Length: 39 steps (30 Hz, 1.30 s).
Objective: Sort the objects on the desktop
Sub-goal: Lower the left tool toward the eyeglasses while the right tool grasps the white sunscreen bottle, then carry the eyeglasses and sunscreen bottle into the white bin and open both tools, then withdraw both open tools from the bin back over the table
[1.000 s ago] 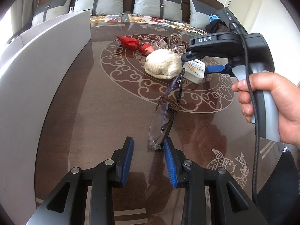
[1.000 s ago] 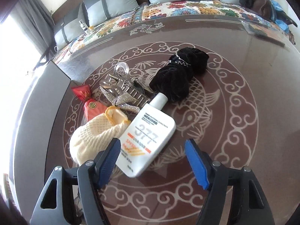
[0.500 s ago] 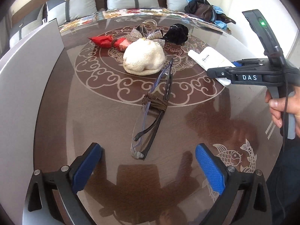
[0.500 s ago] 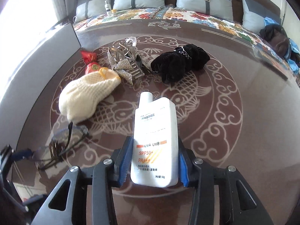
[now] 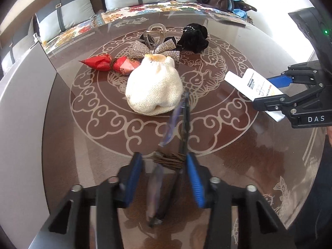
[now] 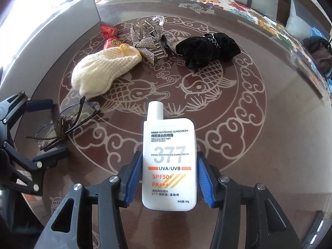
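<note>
Moved since earlier: left tongs [image 5: 164,157] swung from wide apart to narrow around the glasses [image 6: 68,120]; the right tongs [image 6: 169,159] have carried the sunscreen bottle [image 6: 169,166] towards 3 o'clock in the left wrist view.
Table [image 5: 83,124]: round, glossy brown, pale koi and cloud inlay; hard and slick.
Board [image 5: 20,103]: flat matt grey panel at the 9 o'clock rim.
Knit pouch [image 5: 154,89]: cream, soft, lumpy, at 12 o'clock just beyond the glasses.
Sunscreen bottle: flat white plastic lying on the table, cap towards 12, base between the right pads.
Right tongs: jaws opening; a thin gap shows on each side of the bottle.
Scrunchie [image 5: 194,37]: black velvet, bunched, at 1 o'clock.
Glasses: folded, thin dark frame, clear lenses, bound with a brown tie; long axis 12 to 6.
Left tongs: jaws closing with the glasses between them, not clearly pinched.
Key relation: the glasses lie lengthwise in the left tongs' gap, so the left hand is nearer them.
Hair clips [image 5: 154,47]: rhinestone bow, clear claw.
Sweet [image 5: 108,63]: red crinkly wrapper, 11 o'clock.
</note>
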Available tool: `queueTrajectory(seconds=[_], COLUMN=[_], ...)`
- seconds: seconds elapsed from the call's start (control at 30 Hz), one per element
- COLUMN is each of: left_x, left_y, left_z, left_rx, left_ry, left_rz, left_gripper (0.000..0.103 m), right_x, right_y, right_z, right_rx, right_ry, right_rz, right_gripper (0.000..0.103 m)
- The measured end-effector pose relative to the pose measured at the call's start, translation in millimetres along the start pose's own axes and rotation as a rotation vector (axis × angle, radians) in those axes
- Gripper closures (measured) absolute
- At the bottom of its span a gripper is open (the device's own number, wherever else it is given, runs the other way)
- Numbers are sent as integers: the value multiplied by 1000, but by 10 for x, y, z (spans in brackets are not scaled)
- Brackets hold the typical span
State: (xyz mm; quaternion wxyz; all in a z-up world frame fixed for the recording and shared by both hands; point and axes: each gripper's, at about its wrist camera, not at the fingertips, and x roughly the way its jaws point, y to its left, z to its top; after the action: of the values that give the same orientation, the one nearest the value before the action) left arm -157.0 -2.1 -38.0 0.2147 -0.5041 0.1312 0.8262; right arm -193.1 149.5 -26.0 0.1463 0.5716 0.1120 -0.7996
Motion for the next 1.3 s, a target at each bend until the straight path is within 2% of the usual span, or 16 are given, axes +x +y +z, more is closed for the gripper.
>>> queueTrajectory(seconds=[0.1,0.27,0.37,0.47,0.6,0.7,0.83,0.97,1.0,1.07,1.13,1.2,1.23,1.3], left_x=[-140,-611,-972,-1372,-1844,-2044,-2069,-1866,-1804,-1697,-1690,-1717,-1741,-1804], left_y=[-27,77,303,665,1296,1834,2445,2739,2772,2793,2719,2602,2543,2397], left_z=[-111,-254,-361,-488,-717,-985,-1410,-1769,-1843,-1948,-1990,-1958,-1935,-1860], left_rx=[-21,-126,-221,-297,-383,-469,-606,-696,-723,-757,-739,-714,-703,-677], left_ry=[-57,-193,-262,-324,-367,-357,-301,-206,-177,-145,-171,-191,-214,-251], left_rz=[-15,-62,-84,-61,33,126,199,247,256,253,267,292,292,284], left_gripper=[74,74,74,74,74,74,74,73,70,55,35,15,15,15], right_x=[-177,-495,-679,-859,-1078,-1209,-1260,-1065,-986,-800,-629,-596,-620,-704], right_y=[-96,-102,59,379,1052,1769,2766,3525,3645,3789,3797,3715,3631,3412], right_z=[-85,-78,27,258,640,905,1163,1318,1332,1343,1319,1270,1240,1188], right_rx=[26,30,6,-30,-92,-168,-283,-375,-387,-392,-380,-369,-360,-346], right_ry=[-10,-49,-86,-132,-202,-248,-293,-302,-301,-264,-218,-233,-249,-295], right_rz=[33,55,77,122,231,325,411,396,378,366,342,336,344,345], right_gripper=[52,52,52,52,52,52,52,52,52,50,39,35,35,24])
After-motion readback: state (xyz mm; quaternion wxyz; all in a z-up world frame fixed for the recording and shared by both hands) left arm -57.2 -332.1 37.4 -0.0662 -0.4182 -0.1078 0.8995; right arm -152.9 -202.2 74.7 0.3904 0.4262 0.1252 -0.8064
